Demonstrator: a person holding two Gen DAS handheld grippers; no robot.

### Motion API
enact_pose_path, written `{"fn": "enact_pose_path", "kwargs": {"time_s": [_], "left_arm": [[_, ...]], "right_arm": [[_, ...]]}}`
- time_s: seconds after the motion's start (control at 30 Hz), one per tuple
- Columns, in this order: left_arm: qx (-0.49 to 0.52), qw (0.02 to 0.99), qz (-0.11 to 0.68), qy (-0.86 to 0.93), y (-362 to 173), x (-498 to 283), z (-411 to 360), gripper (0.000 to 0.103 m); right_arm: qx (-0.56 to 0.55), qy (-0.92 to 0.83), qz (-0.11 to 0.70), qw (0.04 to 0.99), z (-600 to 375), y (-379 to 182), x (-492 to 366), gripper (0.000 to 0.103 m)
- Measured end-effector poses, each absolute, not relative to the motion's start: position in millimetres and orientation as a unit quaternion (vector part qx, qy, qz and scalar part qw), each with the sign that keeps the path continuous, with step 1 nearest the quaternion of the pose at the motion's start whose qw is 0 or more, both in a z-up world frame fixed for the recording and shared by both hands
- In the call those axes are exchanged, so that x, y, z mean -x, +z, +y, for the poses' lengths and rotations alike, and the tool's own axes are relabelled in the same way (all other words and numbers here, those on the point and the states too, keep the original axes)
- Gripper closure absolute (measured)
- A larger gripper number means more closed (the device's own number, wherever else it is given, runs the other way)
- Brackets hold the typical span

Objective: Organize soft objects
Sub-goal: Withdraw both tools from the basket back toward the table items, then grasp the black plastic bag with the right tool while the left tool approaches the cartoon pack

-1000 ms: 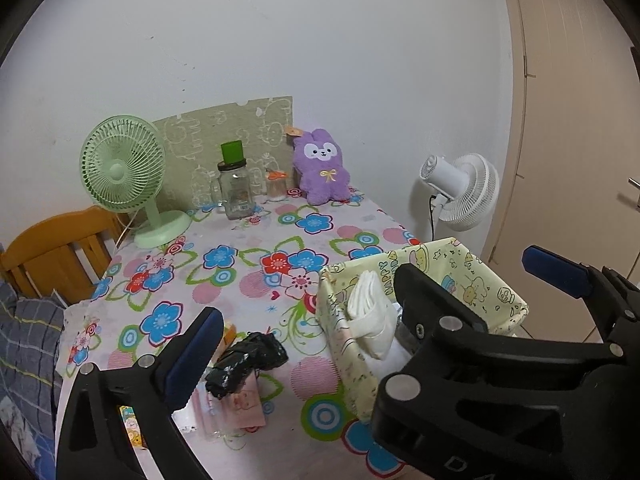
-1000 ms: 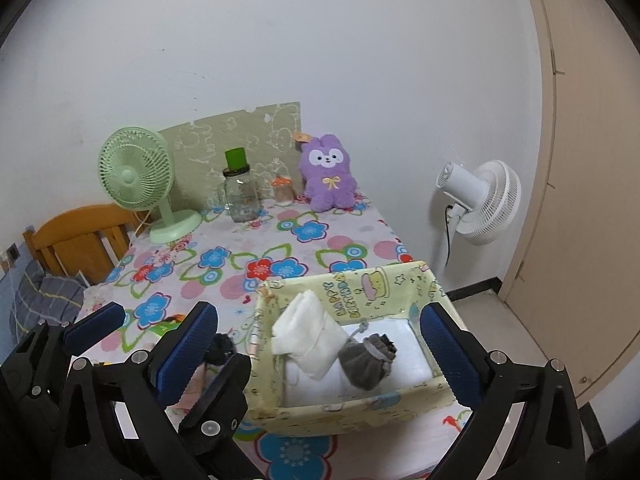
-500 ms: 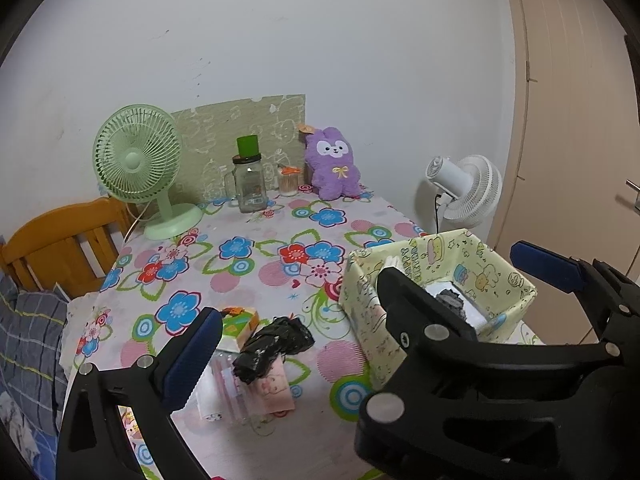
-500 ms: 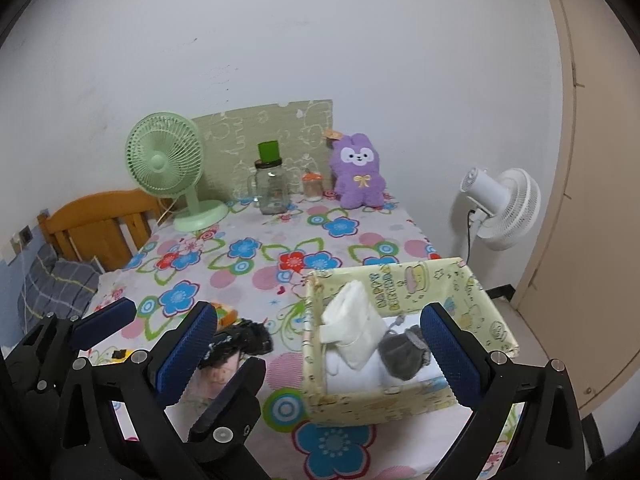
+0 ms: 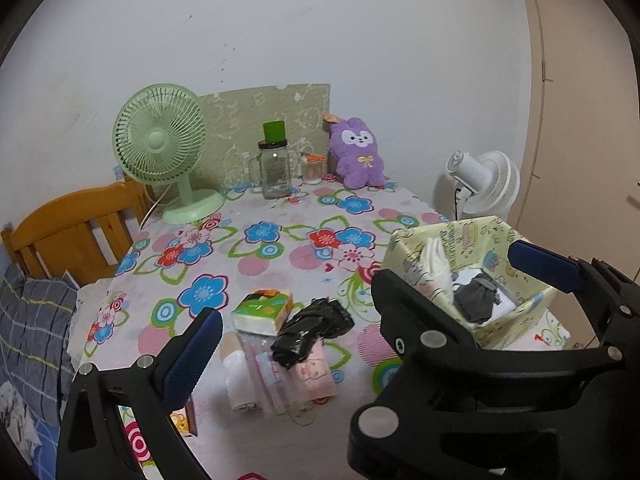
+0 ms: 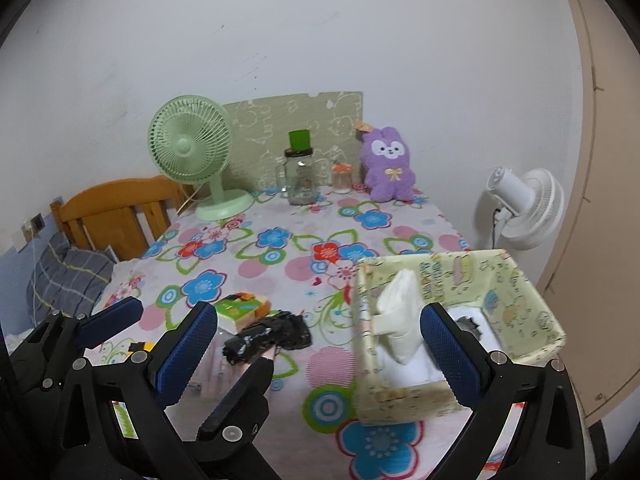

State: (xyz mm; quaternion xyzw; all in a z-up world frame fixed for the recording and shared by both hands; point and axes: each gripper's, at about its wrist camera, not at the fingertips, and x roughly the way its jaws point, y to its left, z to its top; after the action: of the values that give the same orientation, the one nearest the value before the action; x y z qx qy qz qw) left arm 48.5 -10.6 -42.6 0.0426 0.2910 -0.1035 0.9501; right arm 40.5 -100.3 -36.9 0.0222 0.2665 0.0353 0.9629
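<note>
A yellow patterned fabric basket (image 5: pixel 496 228) (image 6: pixel 536 300) stands at the table's right edge. It holds a white folded cloth (image 6: pixel 400 320) (image 5: pixel 436 264) and a grey soft bundle (image 5: pixel 476 300). A crumpled black soft item (image 5: pixel 312 332) (image 6: pixel 272 336) lies left of the basket, on a pink pack (image 5: pixel 316 376) beside a green tissue pack (image 5: pixel 262 308). A purple plush bunny (image 5: pixel 358 158) (image 6: pixel 388 172) sits against the far wall. My left gripper (image 5: pixel 332 312) hangs open above the pile. My right gripper (image 6: pixel 320 310) is open too, level with the basket's near-left corner. Both hold nothing.
A green desk fan (image 5: pixel 160 144), a glass jar with a green lid (image 5: pixel 274 172) and a small jar stand at the back. A white floor fan (image 5: pixel 484 180) and a door are on the right. A wooden chair (image 5: pixel 72 224) with plaid fabric is on the left.
Both grippers have drawn back and shifted left. The basket has slid right in both views and more of the pile shows. Both stay open.
</note>
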Motion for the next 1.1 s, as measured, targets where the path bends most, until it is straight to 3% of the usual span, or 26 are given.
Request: {"fn": "enact_pose_path", "kwargs": {"time_s": [0.87,1.1], "left_arm": [[-0.024,0.936,0.346,-0.059,-90,-79,44,0.001],[-0.020,0.930,0.365,-0.049,-105,-95,53,0.001]], "right_arm": [[-0.029,0.073,0.324,0.943,-48,-85,-81,0.005],[-0.031,0.079,0.351,0.932,-39,-102,-100,0.011]]}}
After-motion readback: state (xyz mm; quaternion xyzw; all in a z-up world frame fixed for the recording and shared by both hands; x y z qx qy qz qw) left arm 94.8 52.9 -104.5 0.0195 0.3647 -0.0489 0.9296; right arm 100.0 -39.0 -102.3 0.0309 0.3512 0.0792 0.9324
